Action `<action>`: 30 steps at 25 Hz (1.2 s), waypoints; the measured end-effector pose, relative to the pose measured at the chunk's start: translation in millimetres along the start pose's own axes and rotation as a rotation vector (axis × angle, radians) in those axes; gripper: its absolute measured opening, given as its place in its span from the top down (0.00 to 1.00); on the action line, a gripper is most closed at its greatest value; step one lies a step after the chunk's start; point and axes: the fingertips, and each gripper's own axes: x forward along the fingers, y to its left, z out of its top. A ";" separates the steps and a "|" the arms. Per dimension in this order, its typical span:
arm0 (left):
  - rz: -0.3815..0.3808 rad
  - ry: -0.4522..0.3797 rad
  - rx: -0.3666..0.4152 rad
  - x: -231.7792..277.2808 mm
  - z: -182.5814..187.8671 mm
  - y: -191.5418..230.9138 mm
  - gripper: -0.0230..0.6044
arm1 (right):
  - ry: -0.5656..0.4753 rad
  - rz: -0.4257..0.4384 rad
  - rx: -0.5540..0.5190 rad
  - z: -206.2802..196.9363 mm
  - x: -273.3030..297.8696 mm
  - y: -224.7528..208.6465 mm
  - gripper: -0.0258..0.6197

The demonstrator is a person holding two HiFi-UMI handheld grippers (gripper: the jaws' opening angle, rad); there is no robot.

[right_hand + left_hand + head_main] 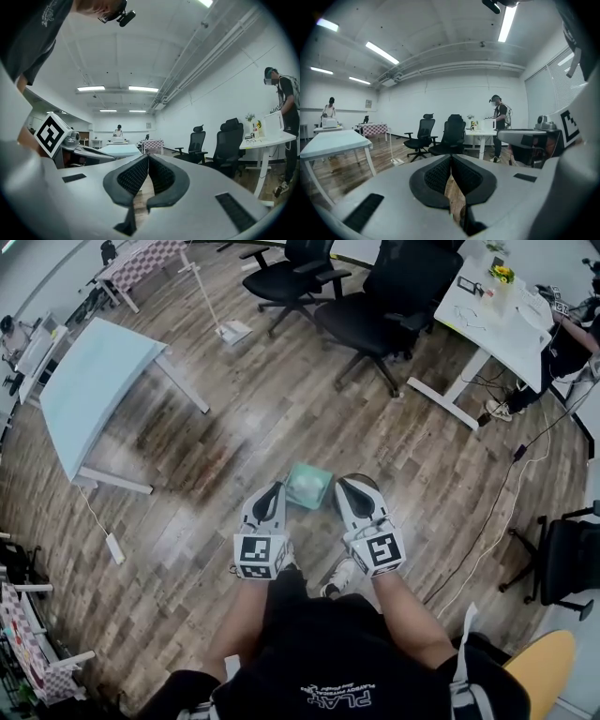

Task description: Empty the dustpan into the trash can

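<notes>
A white long-handled dustpan (pixel 232 331) stands upright on the wood floor far ahead, beyond the pale blue table; in the left gripper view the dustpan (pixel 395 161) shows small, left of the chairs. A small teal bin (pixel 307 486) with a pale lining sits on the floor just ahead of me, between the tips of both grippers. My left gripper (pixel 275 489) (pixel 451 157) is shut with nothing in it. My right gripper (pixel 352 486) (pixel 148 157) is also shut and empty. Both point roughly level, side by side.
A pale blue table (pixel 94 390) stands at the left. Two black office chairs (pixel 384 296) and a white desk (pixel 502 329) stand ahead and to the right, with cables (pixel 511 493) trailing over the floor. Another person (pixel 500 123) stands at that desk.
</notes>
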 end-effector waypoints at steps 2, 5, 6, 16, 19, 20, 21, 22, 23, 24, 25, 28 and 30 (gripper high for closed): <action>-0.006 0.019 -0.004 5.8 -7.6 12.0 0.92 | 0.015 -0.006 -0.004 -3.8 10.9 -1.9 0.92; -0.024 0.047 -0.012 15.1 -20.6 27.8 0.92 | 0.038 -0.023 -0.012 -9.1 25.4 -3.9 0.92; -0.031 0.057 -0.014 19.1 -24.4 32.5 0.92 | 0.048 -0.030 -0.014 -11.5 30.2 -4.5 0.92; -0.086 0.165 0.009 59.4 -85.5 71.1 0.92 | 0.152 -0.043 -0.008 -66.3 75.4 -0.5 0.92; -0.110 0.200 0.031 69.6 -105.1 69.9 0.92 | 0.175 -0.055 0.011 -84.4 81.6 -3.4 0.92; -0.107 0.221 0.035 72.4 -113.3 71.0 0.92 | 0.196 -0.057 0.014 -93.1 81.7 -4.1 0.92; -0.099 0.246 0.046 75.2 -122.2 72.8 0.92 | 0.211 -0.058 0.016 -101.2 82.4 -4.3 0.92; -0.091 0.271 0.058 77.7 -131.2 74.7 0.92 | 0.220 -0.058 0.019 -108.3 83.5 -3.9 0.92; -0.087 0.293 0.064 79.9 -139.8 76.4 0.92 | 0.228 -0.058 0.024 -114.7 84.3 -3.1 0.92; -0.087 0.310 0.061 82.1 -147.6 77.9 0.92 | 0.233 -0.060 0.029 -119.8 85.1 -2.0 0.92; -0.091 0.324 0.053 84.5 -154.5 79.2 0.92 | 0.232 -0.060 0.031 -123.1 86.1 -0.8 0.92; -0.128 0.367 0.027 92.0 -173.7 78.3 0.86 | 0.234 -0.056 0.021 -130.8 87.2 3.1 0.92; -0.147 0.412 0.008 96.0 -188.9 76.4 0.72 | 0.247 -0.057 0.019 -139.1 84.5 4.9 0.92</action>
